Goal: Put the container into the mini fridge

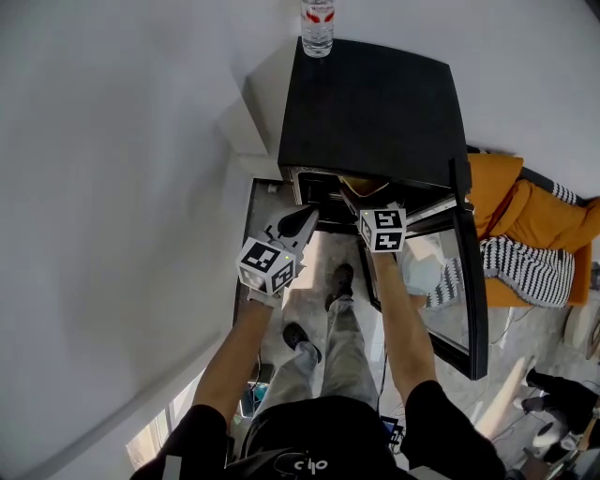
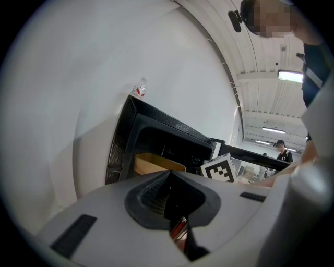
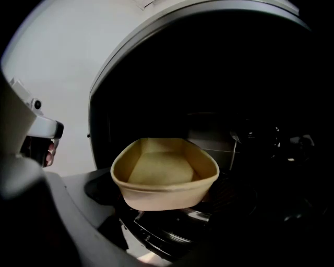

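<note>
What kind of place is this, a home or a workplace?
Probably a workplace break corner: a black mini fridge with a water bottle on top, an orange seat beside it, strip lights overhead.

Left gripper (image 2: 175, 208): grey housing fills the lower frame, with its black ribbed jaws closed together and nothing between them. Mini fridge (image 2: 125, 141): black, with its door (image 2: 255, 155) swung open at right. Container (image 2: 154, 164): tan, inside the fridge opening, low at its left. Water bottle (image 2: 139, 89): upright on the fridge top, at the left corner. Marker cube (image 2: 221, 168): just right of the container. White wall (image 2: 78, 78) behind. Ceiling lights (image 2: 292, 76) at upper right. A person (image 2: 284, 152) stands far off beyond the door.
</note>
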Motion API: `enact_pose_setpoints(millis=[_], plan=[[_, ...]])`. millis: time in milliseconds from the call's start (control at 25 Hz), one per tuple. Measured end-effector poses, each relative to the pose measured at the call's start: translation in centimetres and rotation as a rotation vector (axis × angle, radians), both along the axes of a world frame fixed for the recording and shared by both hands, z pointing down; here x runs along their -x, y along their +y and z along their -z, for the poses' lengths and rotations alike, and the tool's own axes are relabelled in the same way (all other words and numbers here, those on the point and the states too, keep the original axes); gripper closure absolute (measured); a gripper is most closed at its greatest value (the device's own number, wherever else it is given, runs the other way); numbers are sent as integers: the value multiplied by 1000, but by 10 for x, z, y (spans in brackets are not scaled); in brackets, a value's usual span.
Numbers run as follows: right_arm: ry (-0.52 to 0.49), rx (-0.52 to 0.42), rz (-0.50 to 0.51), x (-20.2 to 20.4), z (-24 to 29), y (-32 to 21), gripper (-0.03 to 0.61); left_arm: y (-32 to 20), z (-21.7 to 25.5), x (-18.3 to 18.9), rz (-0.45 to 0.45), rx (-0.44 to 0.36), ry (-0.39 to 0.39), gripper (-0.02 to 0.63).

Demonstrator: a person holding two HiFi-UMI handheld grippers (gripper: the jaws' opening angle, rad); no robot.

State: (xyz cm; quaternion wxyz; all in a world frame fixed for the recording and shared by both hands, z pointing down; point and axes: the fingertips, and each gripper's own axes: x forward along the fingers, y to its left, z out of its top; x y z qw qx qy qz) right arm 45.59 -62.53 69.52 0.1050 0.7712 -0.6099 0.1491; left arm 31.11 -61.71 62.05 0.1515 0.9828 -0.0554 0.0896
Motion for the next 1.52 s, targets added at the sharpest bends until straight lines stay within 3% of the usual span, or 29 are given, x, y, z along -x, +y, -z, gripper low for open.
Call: enact_pose_setpoints(millis=[840, 960, 1120, 1520], plan=[[-4, 6, -30, -4, -2, -10, 58, -14, 0, 6, 33, 12, 13, 607], [-28, 1, -38, -4, -3, -9, 32, -14, 2, 10, 41, 11, 10, 607], [-41, -2, -33, 0, -4, -2, -12, -14, 7, 17, 53, 9, 10, 607], [23, 47, 7, 35, 12, 50, -11, 5, 29, 45, 67, -19, 21, 607]])
